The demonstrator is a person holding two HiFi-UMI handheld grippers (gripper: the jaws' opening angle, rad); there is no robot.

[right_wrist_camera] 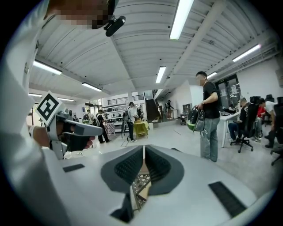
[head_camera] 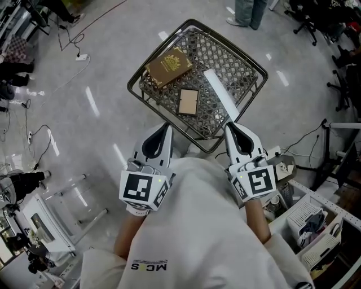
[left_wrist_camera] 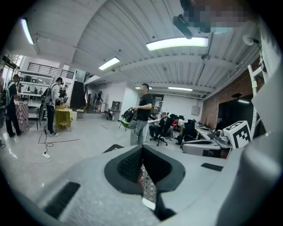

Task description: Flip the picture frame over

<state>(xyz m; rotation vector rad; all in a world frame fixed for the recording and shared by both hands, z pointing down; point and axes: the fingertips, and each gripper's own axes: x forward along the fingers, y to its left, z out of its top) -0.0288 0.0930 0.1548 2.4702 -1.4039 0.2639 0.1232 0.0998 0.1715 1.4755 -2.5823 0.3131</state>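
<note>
The picture frame (head_camera: 188, 102), small and tan with a pale border, lies flat in the middle of a dark wire-mesh basket (head_camera: 135, 84). A brown book (head_camera: 168, 66) lies at the basket's far left. A long white strip (head_camera: 219, 92) lies at its right. My left gripper (head_camera: 167, 125) hovers at the basket's near edge, jaws together with nothing between them. My right gripper (head_camera: 228, 125) is at the near right, its tips by the strip's near end, also shut and empty. Through the jaws in the right gripper view (right_wrist_camera: 144, 147) and the left gripper view (left_wrist_camera: 142, 148) only mesh shows below.
A person's legs (head_camera: 246, 11) stand beyond the basket. Cables and a power strip (head_camera: 82, 57) trail on the floor at the left. White crates (head_camera: 307, 217) and a rack sit at the near right, office chairs (head_camera: 344, 84) at the far right, and equipment (head_camera: 28, 226) at the near left.
</note>
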